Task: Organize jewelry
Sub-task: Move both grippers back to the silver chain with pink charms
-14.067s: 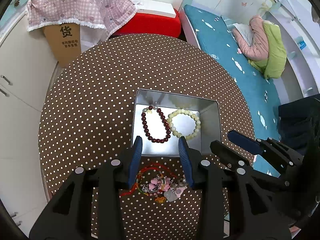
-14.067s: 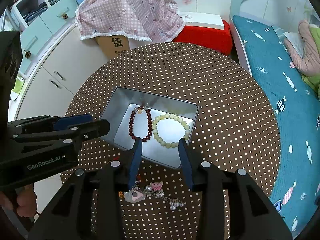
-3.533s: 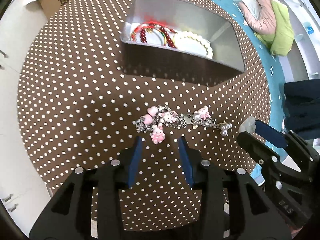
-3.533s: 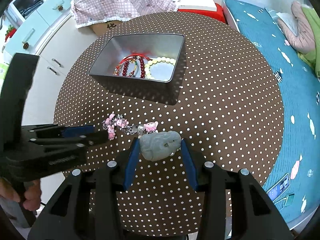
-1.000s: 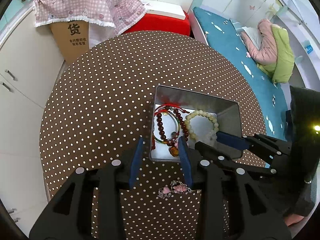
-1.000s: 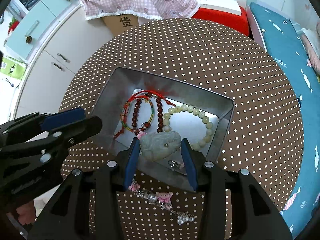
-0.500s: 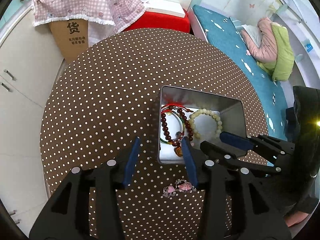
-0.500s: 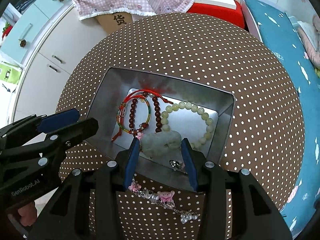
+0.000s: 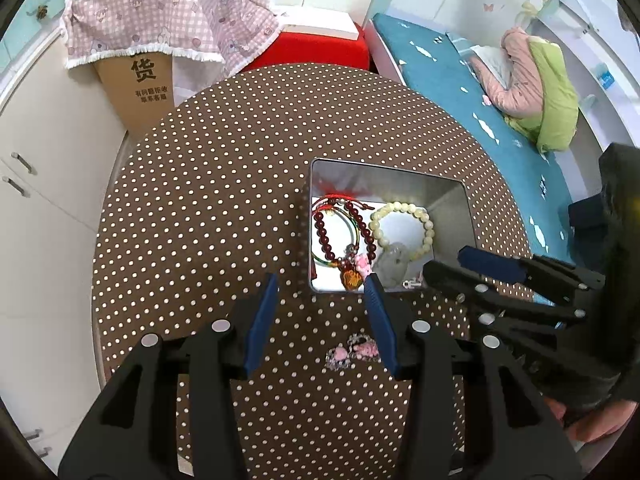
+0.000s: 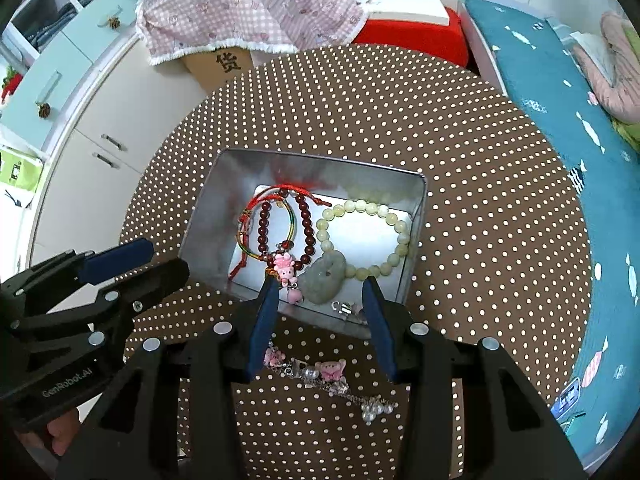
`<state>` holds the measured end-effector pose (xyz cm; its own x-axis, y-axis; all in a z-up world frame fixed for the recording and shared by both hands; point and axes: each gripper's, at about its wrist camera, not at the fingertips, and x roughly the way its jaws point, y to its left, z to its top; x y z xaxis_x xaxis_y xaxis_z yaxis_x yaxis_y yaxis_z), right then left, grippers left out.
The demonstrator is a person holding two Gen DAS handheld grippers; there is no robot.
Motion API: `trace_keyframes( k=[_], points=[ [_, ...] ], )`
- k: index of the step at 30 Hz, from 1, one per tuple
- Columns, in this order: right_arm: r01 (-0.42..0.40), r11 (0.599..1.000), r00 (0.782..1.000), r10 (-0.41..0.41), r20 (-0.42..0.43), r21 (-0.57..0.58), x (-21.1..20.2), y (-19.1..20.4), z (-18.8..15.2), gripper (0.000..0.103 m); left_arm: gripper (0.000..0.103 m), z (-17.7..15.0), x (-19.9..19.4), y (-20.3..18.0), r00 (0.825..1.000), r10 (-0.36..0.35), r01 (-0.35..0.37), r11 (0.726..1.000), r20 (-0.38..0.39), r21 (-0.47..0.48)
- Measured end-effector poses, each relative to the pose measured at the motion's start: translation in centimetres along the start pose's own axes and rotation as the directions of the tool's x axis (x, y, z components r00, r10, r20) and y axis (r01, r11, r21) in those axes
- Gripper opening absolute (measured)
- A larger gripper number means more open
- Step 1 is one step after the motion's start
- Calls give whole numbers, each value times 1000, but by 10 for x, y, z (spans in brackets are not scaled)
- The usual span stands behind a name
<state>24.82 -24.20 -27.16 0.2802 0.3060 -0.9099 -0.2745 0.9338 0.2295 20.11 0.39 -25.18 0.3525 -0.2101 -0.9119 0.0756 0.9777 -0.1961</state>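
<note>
A silver metal tin (image 10: 416, 216) (image 9: 460, 208) sits on the brown polka-dot round table (image 10: 480, 160). Inside lie a dark red bead bracelet (image 10: 307, 224), a red and multicolour cord bracelet (image 10: 256, 208), a pale green bead bracelet (image 10: 400, 220) and a pale jade pendant (image 10: 325, 276) (image 9: 394, 265) with a pink charm (image 10: 285, 266). A pink charm chain (image 10: 324, 376) (image 9: 354, 354) lies on the table in front of the tin. My right gripper (image 10: 320, 320) is open and empty just above the tin's near wall. My left gripper (image 9: 322, 316) is open and empty, left of the tin.
A cardboard box under a pink checked cloth (image 10: 240, 4) and a red stool (image 10: 416, 36) stand behind the table. White cabinets (image 10: 100, 120) are on the left, a teal bed (image 10: 580, 100) on the right.
My right gripper opened and let the jade pendant go; it now lies in the tin by the bracelets. The left gripper drifted left a little.
</note>
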Motion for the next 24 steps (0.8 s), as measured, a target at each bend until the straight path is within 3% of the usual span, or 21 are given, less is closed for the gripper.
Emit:
trace_keyframes(
  k=[8,12,18,24],
  points=[
    [17,999,998,-19,55,50,-22,-3,-17,43,50,-30,-12,7,1000,17,-16,999,-24,42],
    [30,997,998,-34,57,67,-27,-1,-31,44,54,-46,-3,11,997,18,-14,998,-71,56],
    [45,995,999,-46,10,88,-18,1,-50,44,55,-71,22,9,986,39,-19,992,-163,121],
    [45,996,998,-41,-54,82,-2,2,-65,44,55,-78,38,-3,985,26,-2,990,-169,143]
  ],
)
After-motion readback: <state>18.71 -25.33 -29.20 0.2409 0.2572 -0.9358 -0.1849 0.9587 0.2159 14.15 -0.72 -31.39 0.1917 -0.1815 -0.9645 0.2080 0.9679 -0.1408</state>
